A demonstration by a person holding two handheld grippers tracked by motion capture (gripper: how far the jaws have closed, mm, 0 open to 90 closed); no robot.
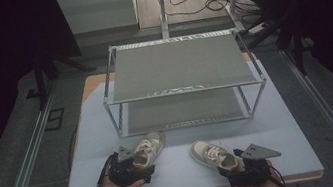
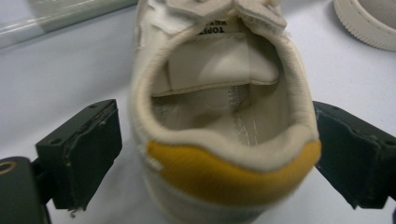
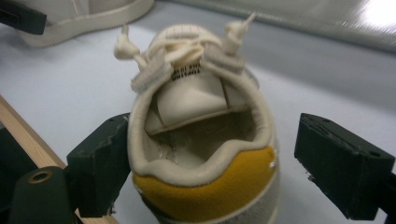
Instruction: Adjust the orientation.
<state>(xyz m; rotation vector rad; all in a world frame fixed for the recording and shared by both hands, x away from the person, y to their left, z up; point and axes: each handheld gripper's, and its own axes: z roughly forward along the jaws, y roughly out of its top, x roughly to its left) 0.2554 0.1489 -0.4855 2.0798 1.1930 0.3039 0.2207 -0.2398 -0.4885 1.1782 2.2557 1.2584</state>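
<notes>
Black hand-held gripper (image 1: 142,167) bodies — grey three-cornered plates, trailing black cables, worn rectangular jaw pads.

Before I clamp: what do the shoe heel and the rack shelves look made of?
Cream low-top shoe: soft padded collar, looks like fabric or synthetic leather, matte. Its yellow heel tab seems suede-like. Grey two-tier metal rack: shiny tube frame; shelves look like fine mesh or textured sheet, unclear.

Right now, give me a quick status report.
Left gripper open around left shoe's heel. Right gripper open around right shoe's heel. Rack beyond, nothing between.

Upside-down tongue label (image 2: 212,29), partly legible, roughly "TOPSOT"
</notes>
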